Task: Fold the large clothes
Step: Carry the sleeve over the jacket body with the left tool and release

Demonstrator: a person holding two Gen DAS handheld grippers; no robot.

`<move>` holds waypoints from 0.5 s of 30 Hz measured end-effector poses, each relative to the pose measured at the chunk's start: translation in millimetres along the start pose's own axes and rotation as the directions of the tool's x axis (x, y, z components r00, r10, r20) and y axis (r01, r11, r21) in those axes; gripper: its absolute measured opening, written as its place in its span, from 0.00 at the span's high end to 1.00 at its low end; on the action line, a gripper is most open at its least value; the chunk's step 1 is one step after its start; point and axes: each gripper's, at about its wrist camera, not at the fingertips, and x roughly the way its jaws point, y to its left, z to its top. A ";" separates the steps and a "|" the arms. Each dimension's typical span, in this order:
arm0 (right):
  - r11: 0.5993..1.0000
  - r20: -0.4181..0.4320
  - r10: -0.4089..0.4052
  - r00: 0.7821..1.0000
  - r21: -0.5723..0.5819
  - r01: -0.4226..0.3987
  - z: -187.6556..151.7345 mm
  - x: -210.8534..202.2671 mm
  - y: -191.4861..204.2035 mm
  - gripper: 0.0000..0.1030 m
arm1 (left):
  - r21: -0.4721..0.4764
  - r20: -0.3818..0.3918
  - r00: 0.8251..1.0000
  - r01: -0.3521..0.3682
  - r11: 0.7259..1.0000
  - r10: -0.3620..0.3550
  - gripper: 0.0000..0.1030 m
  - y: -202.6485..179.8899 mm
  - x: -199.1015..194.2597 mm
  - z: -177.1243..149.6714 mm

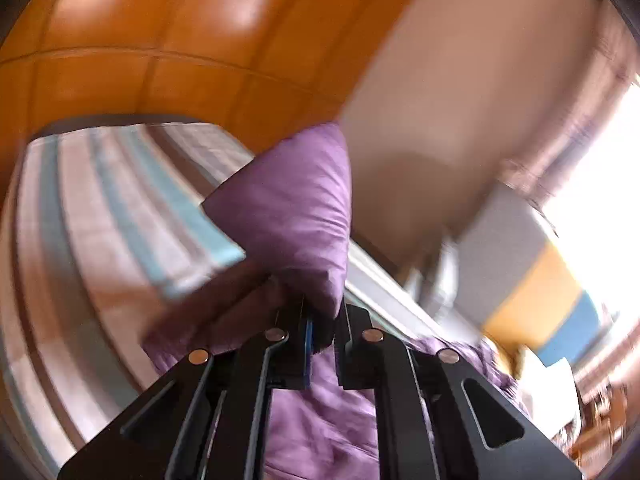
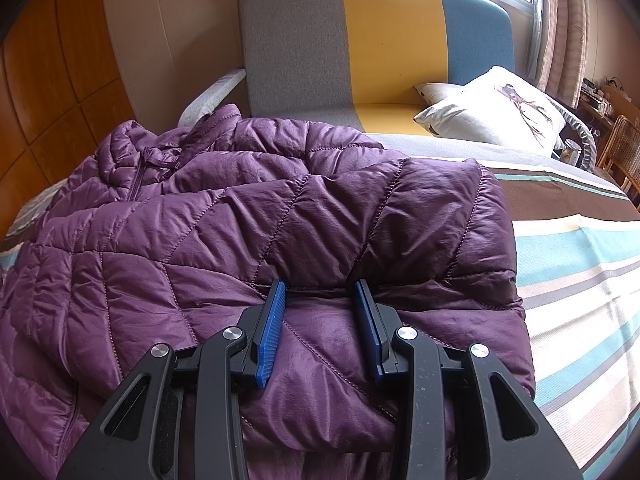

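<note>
1. Your left gripper [image 1: 322, 316] has its jaws closed tight on a piece of the purple jacket [image 2: 256, 232] — the fabric stands up in a peak above the jaws, and the left view is blurred.
2. Your right gripper [image 2: 322, 308] has its jaws partly open, with the tips pressed down into the jacket; a ridge of padding lies between them, but whether they really pinch it you cannot tell.
3. The jacket lies spread on the bed with the striped sheet [image 2: 580, 280], its collar and zip at the far left.
4. Behind the bed stands a sofa [image 2: 304, 40] — grey, yellow and blue — with a white cushion [image 2: 492, 108] on it.
</note>
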 end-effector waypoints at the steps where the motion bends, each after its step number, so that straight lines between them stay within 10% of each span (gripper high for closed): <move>1: 1.000 0.000 -0.001 1.000 -0.001 0.001 0.5 -0.4 0.3 0.65 | 0.023 -0.004 1.000 0.015 1.000 -0.015 0.93 -11.5 -1.8 -5.4; 15: 1.000 0.001 -0.001 1.000 0.000 0.001 0.5 -0.5 -0.2 0.65 | 0.331 -0.237 0.949 0.282 0.900 -0.210 0.93 -175.6 -9.6 -121.6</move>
